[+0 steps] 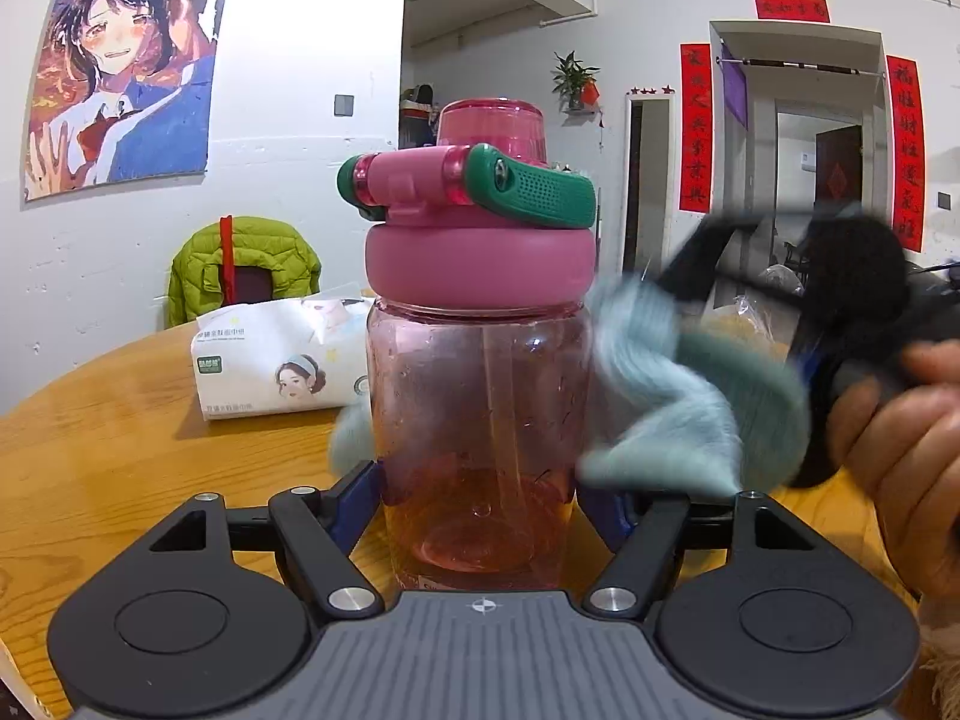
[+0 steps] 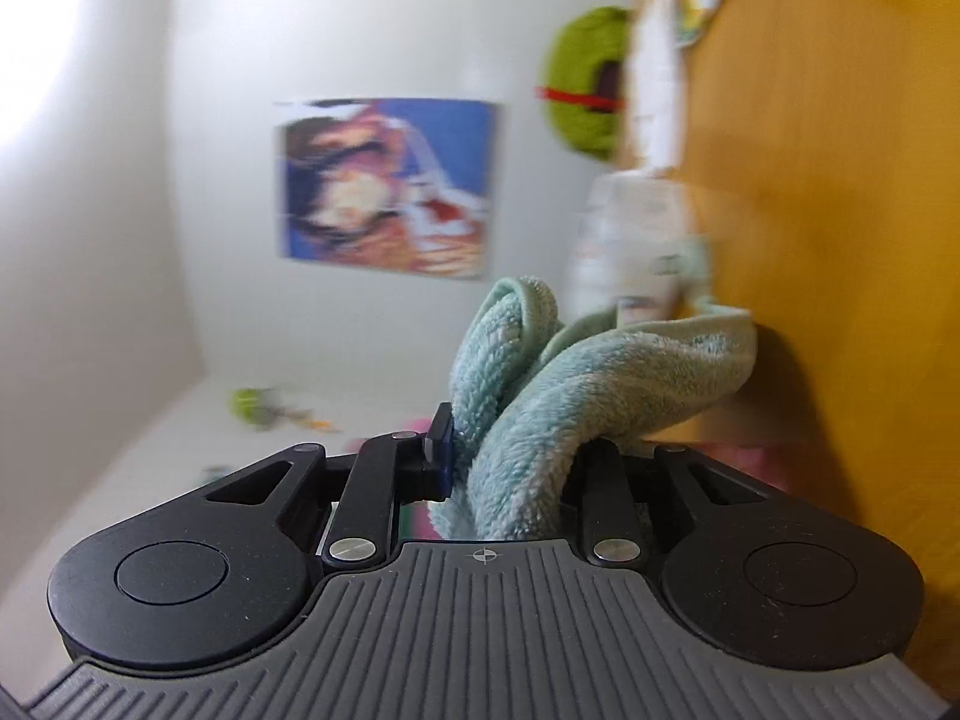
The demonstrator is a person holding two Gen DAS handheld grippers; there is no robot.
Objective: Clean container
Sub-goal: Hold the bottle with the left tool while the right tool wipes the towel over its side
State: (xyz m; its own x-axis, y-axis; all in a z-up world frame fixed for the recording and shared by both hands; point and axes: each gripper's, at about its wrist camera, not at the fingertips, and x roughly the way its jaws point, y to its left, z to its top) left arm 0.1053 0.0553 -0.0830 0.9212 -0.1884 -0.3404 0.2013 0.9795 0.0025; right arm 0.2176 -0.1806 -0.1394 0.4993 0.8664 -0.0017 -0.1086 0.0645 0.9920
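A pink see-through water bottle point(image 1: 477, 420) with a pink lid and green handle point(image 1: 534, 192) stands upright on the wooden table point(image 1: 120, 450). My left gripper point(image 1: 480, 504) is shut on the bottle's lower body, its blue pads on either side. My right gripper point(image 1: 798, 360) comes in from the right, blurred, and presses a light blue fluffy cloth point(image 1: 672, 396) against the bottle's right side. In the right wrist view, rolled sideways, my right gripper point(image 2: 516, 456) is shut on the cloth point(image 2: 570, 372), which bunches out between its fingers.
A white tissue pack point(image 1: 276, 360) lies on the table behind the bottle to the left. A green jacket point(image 1: 240, 267) hangs over a chair beyond the table. A bare hand point(image 1: 900, 438) holds the right gripper at the right edge.
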